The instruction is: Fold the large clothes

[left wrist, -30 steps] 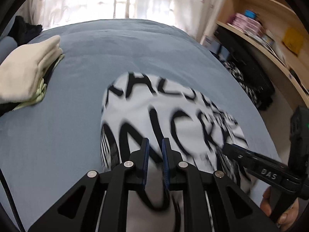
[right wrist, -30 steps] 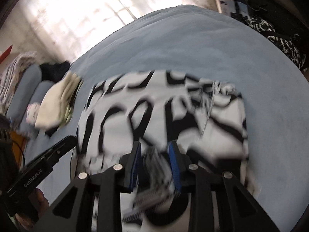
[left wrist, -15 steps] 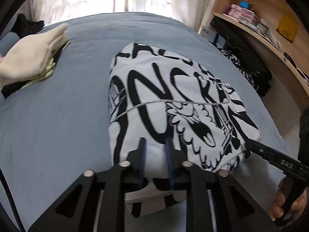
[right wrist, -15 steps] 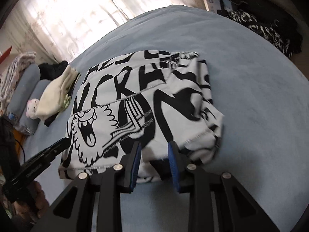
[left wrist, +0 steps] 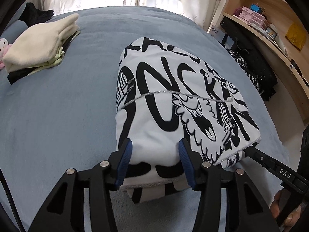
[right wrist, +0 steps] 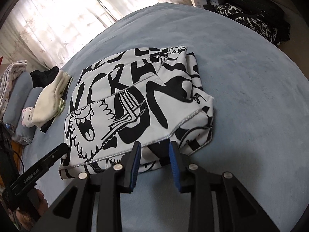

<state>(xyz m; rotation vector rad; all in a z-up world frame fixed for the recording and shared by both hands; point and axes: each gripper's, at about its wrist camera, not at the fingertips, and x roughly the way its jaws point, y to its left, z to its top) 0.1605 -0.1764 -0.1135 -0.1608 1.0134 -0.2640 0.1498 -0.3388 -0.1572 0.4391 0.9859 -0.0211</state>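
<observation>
The left gripper (left wrist: 154,154) stands with its jaws spread; they have just been opening, and the near fold of the black-and-white printed garment (left wrist: 173,100) lies between the blue pads without being pinched, which suggests a release now that the fold is laid down. The right gripper (right wrist: 153,161) sits at the garment's other near corner, jaws narrowly parted, the pads either side of the bottom hem; whether they press on the cloth I cannot tell.

Beyond both grippers spreads the blue bedcover (left wrist: 58,116), a broad flat surface that lets a large garment lie square while it is doubled over. The garment rests on it just ahead of the fingers as a thick rectangular bundle, a silver-stitched hem running across its top, lower layers peeking out at the near edge. Holding two near corners at once keeps that edge straight.

Far ahead and to the left of the left gripper lies a stack of folded clothes (left wrist: 40,44), cream on top, likely the place for finished pieces. To the right, off the bed, dark clothes (right wrist: 251,19) wait in a heap below a wooden shelf (left wrist: 270,29).
</observation>
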